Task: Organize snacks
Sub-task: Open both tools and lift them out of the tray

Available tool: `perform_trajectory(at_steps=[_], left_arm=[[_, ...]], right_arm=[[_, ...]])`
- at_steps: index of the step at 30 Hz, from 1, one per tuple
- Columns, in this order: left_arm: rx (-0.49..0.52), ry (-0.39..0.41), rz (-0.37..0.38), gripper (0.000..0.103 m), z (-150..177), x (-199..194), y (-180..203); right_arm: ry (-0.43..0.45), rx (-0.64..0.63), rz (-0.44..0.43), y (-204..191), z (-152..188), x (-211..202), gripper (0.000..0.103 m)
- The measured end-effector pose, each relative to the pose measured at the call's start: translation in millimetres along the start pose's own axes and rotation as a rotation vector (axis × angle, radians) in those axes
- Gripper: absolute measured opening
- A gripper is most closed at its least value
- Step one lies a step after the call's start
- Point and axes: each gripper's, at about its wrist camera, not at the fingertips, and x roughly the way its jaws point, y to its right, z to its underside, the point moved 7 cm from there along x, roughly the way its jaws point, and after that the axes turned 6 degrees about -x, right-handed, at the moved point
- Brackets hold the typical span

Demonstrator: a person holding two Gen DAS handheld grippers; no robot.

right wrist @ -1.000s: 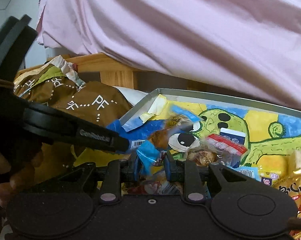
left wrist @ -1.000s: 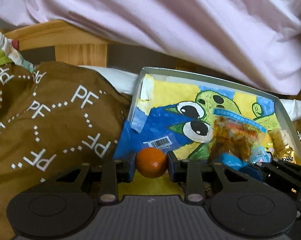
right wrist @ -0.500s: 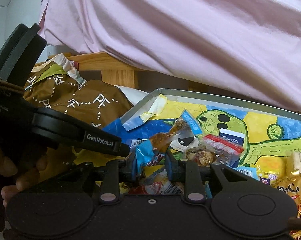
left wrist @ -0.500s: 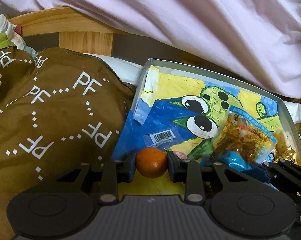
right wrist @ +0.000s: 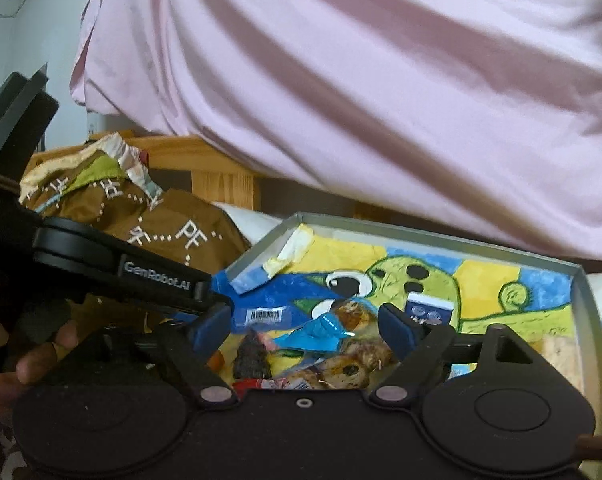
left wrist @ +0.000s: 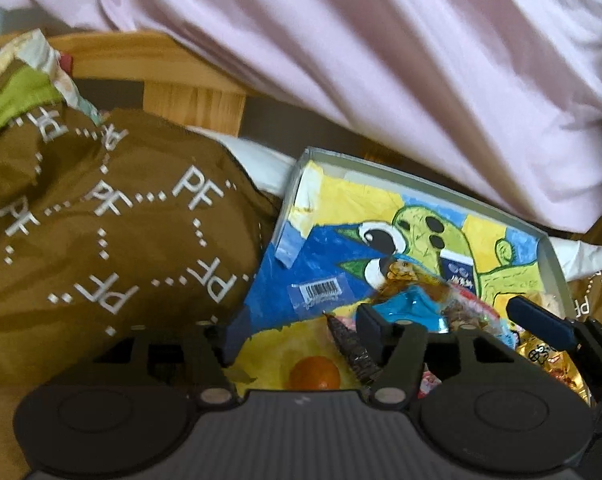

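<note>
Both tools have let go since a second ago: the left tool (left wrist: 297, 330) was pinching the orange (left wrist: 314, 373) and the right tool (right wrist: 305, 326) was clamped on the blue snack packet (right wrist: 321, 334), and now both are spread wide with nothing between the fingers.

So the orange sits loose on the yellow part of the painted tray (left wrist: 421, 184), just below the left tool's gap and close up against its body, which cuts off the orange's bottom edge. In the right wrist view only a sliver of it (right wrist: 217, 360) peeks out behind that tool's left finger.

Blue packet lies in the tray just ahead of the right tool, between its fingers but not touching either as far as I can see. Around it there's a pile of other wrapped snacks (right wrist: 353, 364), kinda blurry, can't really tell what's what. Something dark and cone-shaped (left wrist: 351, 348) sits just right of the orange.

Brown PF-print bag (left wrist: 101, 232) is off to the left of the tray, pink sheet (left wrist: 381, 60) hanging behind everything.
</note>
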Motion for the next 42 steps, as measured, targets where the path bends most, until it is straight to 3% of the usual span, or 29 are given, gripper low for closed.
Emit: perform_trajectory(at_steps=[6, 10, 13, 27, 42], left_arm=[[0.017, 0.071, -0.021, 0.086, -12, -35, 6], [0.05, 0.148, -0.065, 0.098, -19, -63, 11], [0.06, 0.187, -0.077, 0.101, -23, -82, 15], [0.028, 0.3, -0.077, 0.102, -10, -153, 22], [0.06, 0.344, -0.101, 0.103, 39, -203, 26]], right_arm=[[0.052, 0.034, 0.033, 7, -19, -27, 0.098], [0.089, 0.056, 0.055, 11, -33, -48, 0.101], [0.107, 0.069, 0.064, 13, -40, -63, 0.102], [0.178, 0.102, 0.087, 7, -53, -137, 0.102], [0.165, 0.161, 0.119, 9, -28, -202, 0.102]])
